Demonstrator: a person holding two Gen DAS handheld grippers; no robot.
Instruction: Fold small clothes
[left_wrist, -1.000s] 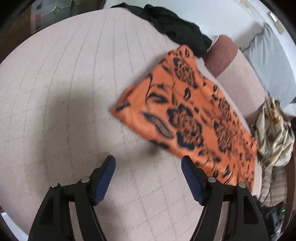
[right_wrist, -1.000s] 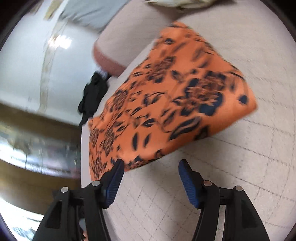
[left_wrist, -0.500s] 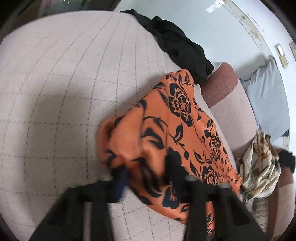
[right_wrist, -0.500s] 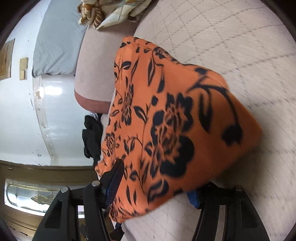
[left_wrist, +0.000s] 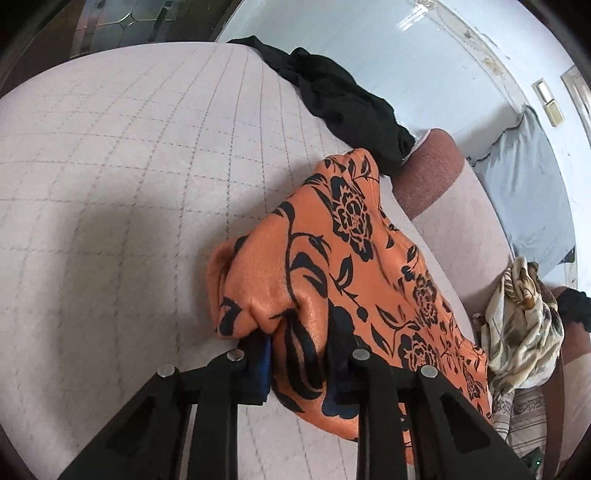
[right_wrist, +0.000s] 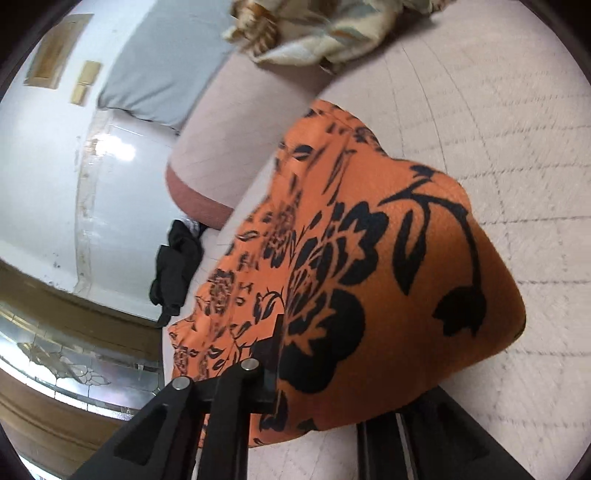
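1. Left gripper (left_wrist: 299, 363): jaws pinched together on a bunched corner of the orange floral cloth (left_wrist: 354, 273); fabric squeezed between the blue pads (left_wrist: 264, 369), puckered up w/ folds just above them.
2. Right gripper (right_wrist: 314, 373): left finger (right_wrist: 275, 354) visible, pressed against the cloth; right finger hidden under draped fabric. Cloth appears clamped btwn the two, but the far pad can't be seen.
3. Orange floral cloth (right_wrist: 369, 280), black flower & leaf print: lifted at both gripped ends, bulging over the right gripper in the right wrist view; the rest trails back across the quilted seat surface (left_wrist: 110, 184) toward the sofa's edge.
4. Seat surface: pale beige/pink w/ stitched grid lines; shadow of cloth & gripper falls on it left of the left gripper.
5. Black garment (left_wrist: 343, 103): crumpled heap at the far edge of the seat, just beyond the cloth's far corner, near but not clearly touching it. Also seen in right wrist view (right_wrist: 177, 266), left of the cloth.
6. Cream patterned cloth (left_wrist: 524, 325): bunched pile at right, beside the orange cloth's far end; in right wrist view it lies at top (right_wrist: 321, 29).
7. Reddish-brown sofa arm end (left_wrist: 428, 173) next to the black garment; grey pillow (left_wrist: 524, 184) behind it by the white wall.
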